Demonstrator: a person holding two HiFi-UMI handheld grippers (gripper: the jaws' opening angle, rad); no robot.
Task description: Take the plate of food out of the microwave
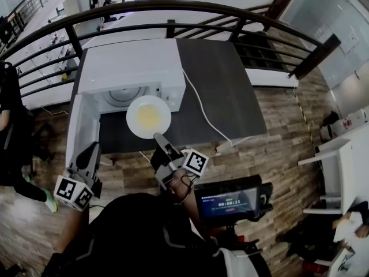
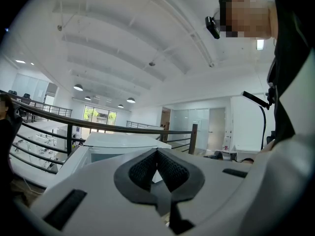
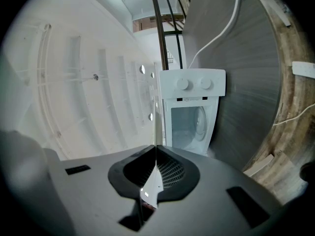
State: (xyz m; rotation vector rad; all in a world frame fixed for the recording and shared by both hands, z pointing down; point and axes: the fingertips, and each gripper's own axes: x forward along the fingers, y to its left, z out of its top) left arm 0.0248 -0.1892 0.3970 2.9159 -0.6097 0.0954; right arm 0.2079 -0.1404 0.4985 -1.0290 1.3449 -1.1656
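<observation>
A white plate (image 1: 148, 116) with yellow food hangs in front of the white microwave (image 1: 132, 68), outside its cavity. My right gripper (image 1: 158, 137) is shut on the plate's near rim. In the right gripper view the plate (image 3: 155, 132) shows edge-on as a thin line pinched between the pads of the right gripper (image 3: 155, 149). Beyond it the microwave (image 3: 192, 112) stands open with only its turntable inside. The microwave door (image 1: 74, 128) is swung out to the left. My left gripper (image 1: 89, 154) sits low beside that door, and in its own view the left gripper (image 2: 157, 154) is shut on nothing.
The microwave sits on a dark table (image 1: 225, 97) against a black railing (image 1: 173, 7). A white cable (image 1: 202, 105) runs across the table to a power strip (image 1: 228, 147). A device with a screen (image 1: 230, 201) is below my right hand. A person (image 1: 11, 143) stands at the left.
</observation>
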